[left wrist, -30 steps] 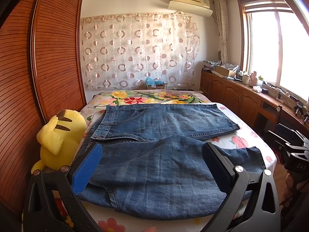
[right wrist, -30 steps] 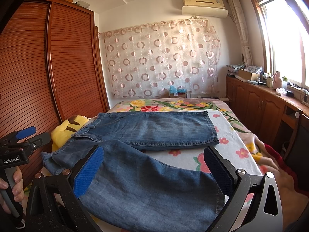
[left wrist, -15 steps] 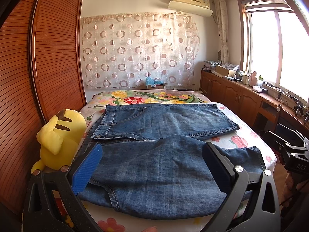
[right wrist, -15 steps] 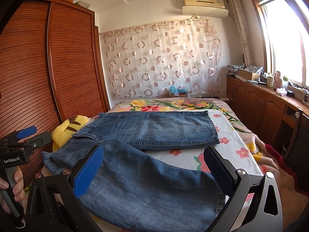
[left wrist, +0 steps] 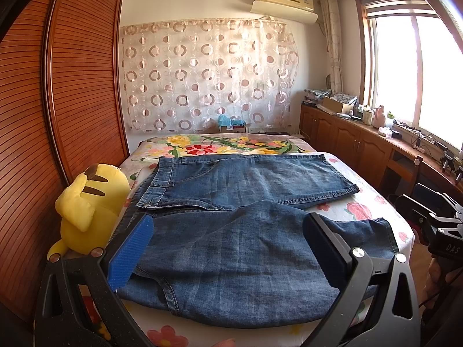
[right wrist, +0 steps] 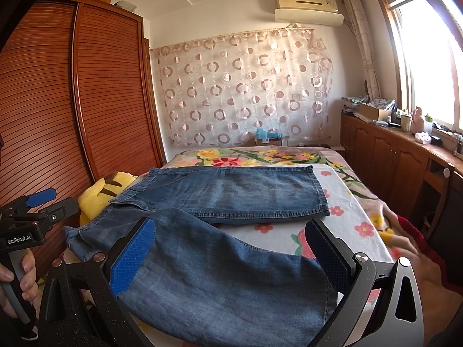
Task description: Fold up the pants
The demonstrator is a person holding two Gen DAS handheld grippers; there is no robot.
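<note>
Pants: we see the jeans (left wrist: 237, 231) spread on the bed (left wrist: 231, 147), filling the centre and lower half of both wrist views.
Lie of the legs: the far leg (right wrist: 249, 193) runs flat from left to right across the middle of the frame; the near leg (right wrist: 220, 283) slants from the waist at centre left down to the lower right.
Long axis: left to right across the picture, so crosswise to both grippers, which look out over the bed from its near edge.
Left gripper (left wrist: 228, 248): wide open, holding nothing; it frames the waist and seat end, beside the yellow plush toy (left wrist: 89, 205).
Right gripper (right wrist: 231, 254): also wide open and empty; it frames the near leg towards its hem (right wrist: 330, 289) at lower right.
Nearer hand: we judge the left is nearer the waistband, the right nearer the hem.
Coming move: we would guess each gripper takes its own end of the near leg and carries it away from us onto the far leg.
Fold state: the legs do not yet lie on each other.
</note>
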